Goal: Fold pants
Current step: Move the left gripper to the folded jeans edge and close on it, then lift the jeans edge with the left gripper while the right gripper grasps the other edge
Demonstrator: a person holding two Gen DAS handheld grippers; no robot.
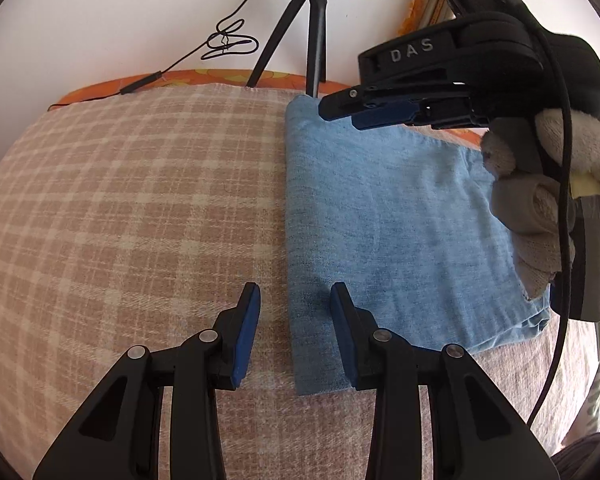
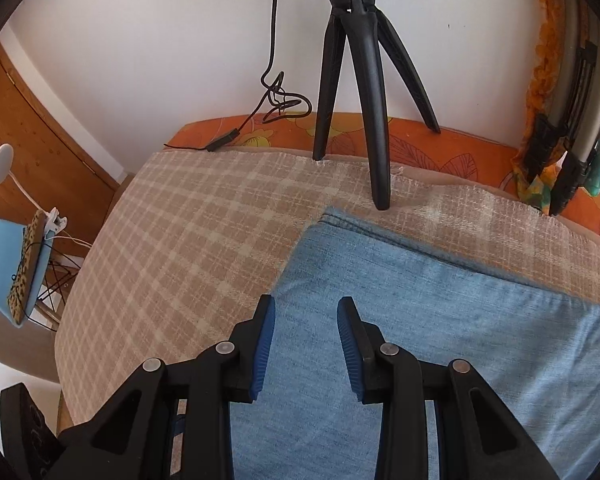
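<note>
Both grippers (image 1: 294, 292) (image 2: 306, 306) hang parted and empty over the folded pants' (image 1: 380, 216) left edge.

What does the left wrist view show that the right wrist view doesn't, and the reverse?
Left wrist only: the right gripper from the side, held in a grey-gloved hand, and the left gripper straddling the folded edge of the light-blue denim pants. Right wrist only: a blue chair and wooden door. Both: pants, beige plaid blanket, black tripod, open jaws.
</note>
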